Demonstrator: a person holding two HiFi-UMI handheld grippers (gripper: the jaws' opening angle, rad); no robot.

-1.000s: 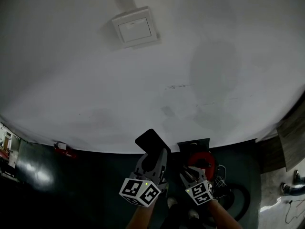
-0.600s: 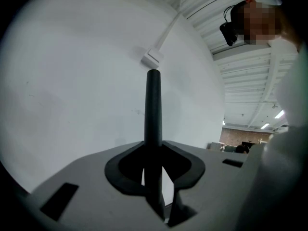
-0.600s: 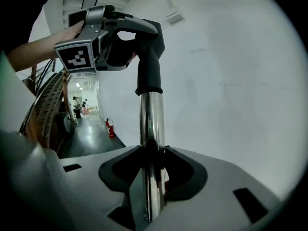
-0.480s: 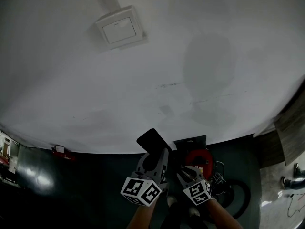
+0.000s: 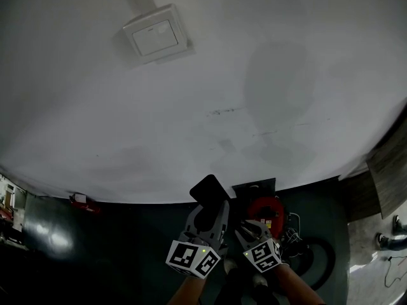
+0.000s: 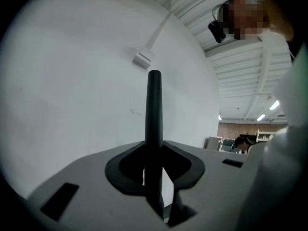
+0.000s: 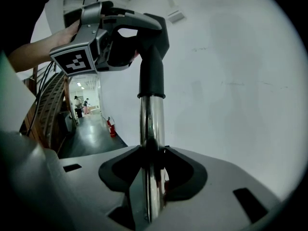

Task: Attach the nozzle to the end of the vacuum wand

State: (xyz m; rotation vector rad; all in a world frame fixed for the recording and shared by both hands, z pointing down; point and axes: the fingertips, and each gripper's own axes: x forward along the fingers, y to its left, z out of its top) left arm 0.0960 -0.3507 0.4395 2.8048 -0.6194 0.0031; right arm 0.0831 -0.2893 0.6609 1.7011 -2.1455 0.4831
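A black crevice nozzle (image 5: 208, 190) stands up in front of the white wall, and my left gripper (image 5: 213, 207) is shut on it. In the left gripper view the nozzle (image 6: 154, 109) shows edge-on, pinched between the jaws of the left gripper (image 6: 155, 186). My right gripper (image 5: 247, 232) is shut on the chrome vacuum wand (image 7: 151, 129), which runs up from between the jaws of the right gripper (image 7: 152, 186). The nozzle's black collar (image 7: 152, 76) sits over the wand's top end, with the left gripper (image 7: 108, 37) clamped on the nozzle above it.
A white switch plate (image 5: 156, 35) is on the wall (image 5: 254, 94). The red vacuum body (image 5: 264, 212) and its dark hose (image 5: 321, 259) lie on the dark floor below my hands. A red fire extinguisher (image 5: 79, 199) stands at the wall's foot to the left.
My left gripper with the nozzle has shifted slightly right, closer to the right gripper. The right gripper has stayed where it was.
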